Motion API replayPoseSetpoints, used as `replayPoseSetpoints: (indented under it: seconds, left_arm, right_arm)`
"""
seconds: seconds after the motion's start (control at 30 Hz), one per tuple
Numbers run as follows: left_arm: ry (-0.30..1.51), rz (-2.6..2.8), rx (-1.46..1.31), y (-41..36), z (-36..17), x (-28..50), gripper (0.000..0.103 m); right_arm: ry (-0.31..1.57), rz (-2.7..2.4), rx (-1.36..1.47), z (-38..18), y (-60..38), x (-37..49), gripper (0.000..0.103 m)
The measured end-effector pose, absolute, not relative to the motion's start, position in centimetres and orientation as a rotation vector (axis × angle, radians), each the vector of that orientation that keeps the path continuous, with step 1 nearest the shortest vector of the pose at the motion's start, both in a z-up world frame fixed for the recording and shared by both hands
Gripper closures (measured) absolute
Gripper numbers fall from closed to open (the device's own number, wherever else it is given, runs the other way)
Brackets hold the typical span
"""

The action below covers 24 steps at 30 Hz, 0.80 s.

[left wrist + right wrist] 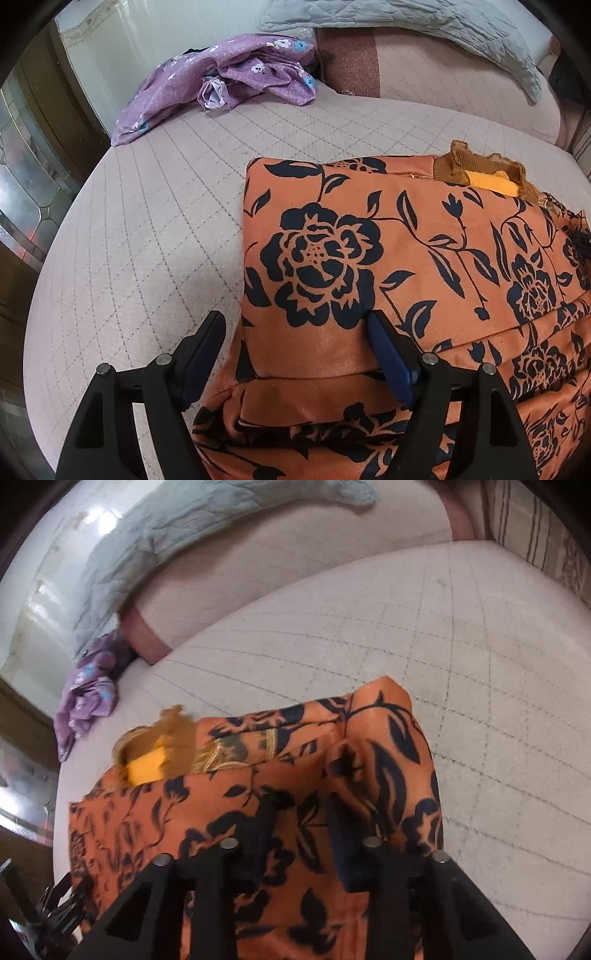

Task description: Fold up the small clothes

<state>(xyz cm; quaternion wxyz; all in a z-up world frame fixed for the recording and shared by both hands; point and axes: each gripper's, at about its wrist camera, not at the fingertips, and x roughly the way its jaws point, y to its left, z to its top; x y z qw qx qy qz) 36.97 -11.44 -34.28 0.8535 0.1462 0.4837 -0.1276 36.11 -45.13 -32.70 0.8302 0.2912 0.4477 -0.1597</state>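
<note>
Both tongs hang over the orange floral garment (388, 258) on the bed (147, 221): left gripper (295, 354) spread wide astride its near-left corner, right gripper (301, 834) partly closed, grip unclear. Treat it as light, limp and slippery; pinch the doubled hem edge directly beneath your left fingers (388, 354).

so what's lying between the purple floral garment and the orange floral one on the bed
Nothing: in the left wrist view, only bare quilted bed cover separates the purple garment from the orange garment.

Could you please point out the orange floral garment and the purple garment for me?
orange floral garment (325, 258): left wrist view, on its large dark flower.
purple garment (236, 70): left wrist view, on its crumpled middle.
</note>
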Motion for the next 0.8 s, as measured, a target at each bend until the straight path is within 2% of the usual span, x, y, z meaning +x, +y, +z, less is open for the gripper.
replayPoseSetpoints:
  seconds: [0.07, 0.23, 0.4, 0.57, 0.8]
  left_arm:
    - [1.014, -0.270, 0.301, -11.5, -33.9, 36.9, 0.024]
    - [0.945, -0.334, 0.303, -12.5, -32.4, 35.4, 0.024]
    - [0.982, -0.361, 0.404, -13.8, -34.1, 34.8, 0.024]
    - [0.988, -0.355, 0.398, -13.7, -34.0, 34.8, 0.024]
    - [0.938, -0.306, 0.315, -12.5, -32.1, 35.7, 0.024]
  right_arm:
    - [0.938, -0.299, 0.617, -31.5, -44.4, 35.7, 0.071]
    - [0.917, -0.136, 0.581, -29.0, -40.1, 34.1, 0.071]
    - [1.092, -0.091, 0.520, -32.5, -36.3, 34.0, 0.070]
    - [1.085, -0.093, 0.472, -32.2, -35.2, 33.2, 0.070]
    - [1.025, -0.037, 0.498, -30.0, -33.8, 37.4, 0.071]
